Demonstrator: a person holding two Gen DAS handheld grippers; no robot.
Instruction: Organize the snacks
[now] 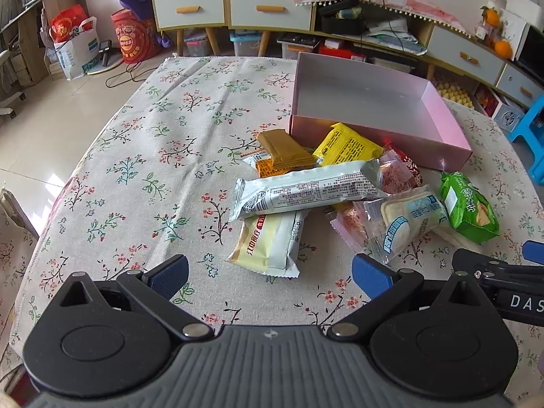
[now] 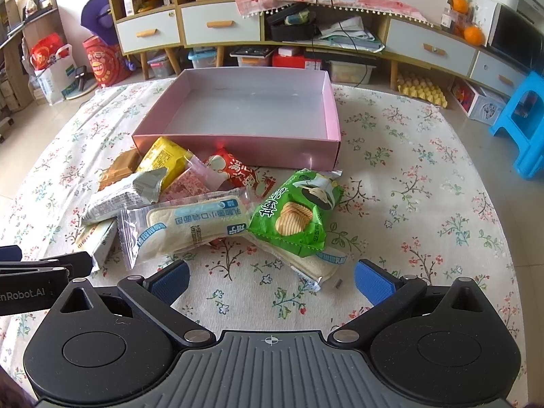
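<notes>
A heap of snack packets lies on the flowered tablecloth in front of an empty pink box [image 1: 370,95] [image 2: 251,102]. The heap holds a long silver packet [image 1: 306,190] [image 2: 119,197], a cream packet [image 1: 268,244], a brown packet [image 1: 285,151] [image 2: 119,168], a yellow packet [image 1: 346,146] [image 2: 163,159], a red packet [image 2: 234,170], a clear bread packet [image 1: 404,221] [image 2: 190,227] and a green chips packet [image 1: 465,204] [image 2: 299,210]. My left gripper [image 1: 270,277] is open just short of the cream packet. My right gripper [image 2: 272,278] is open before the green packet.
A flowered cloth [image 1: 153,170] [image 2: 425,204] covers the round table. Beyond it stand low cabinets with drawers [image 1: 268,6] [image 2: 217,23], bags on the floor [image 1: 74,51] and a blue stool [image 2: 523,119]. The other gripper's body shows at each view's edge [image 1: 510,292] [image 2: 30,285].
</notes>
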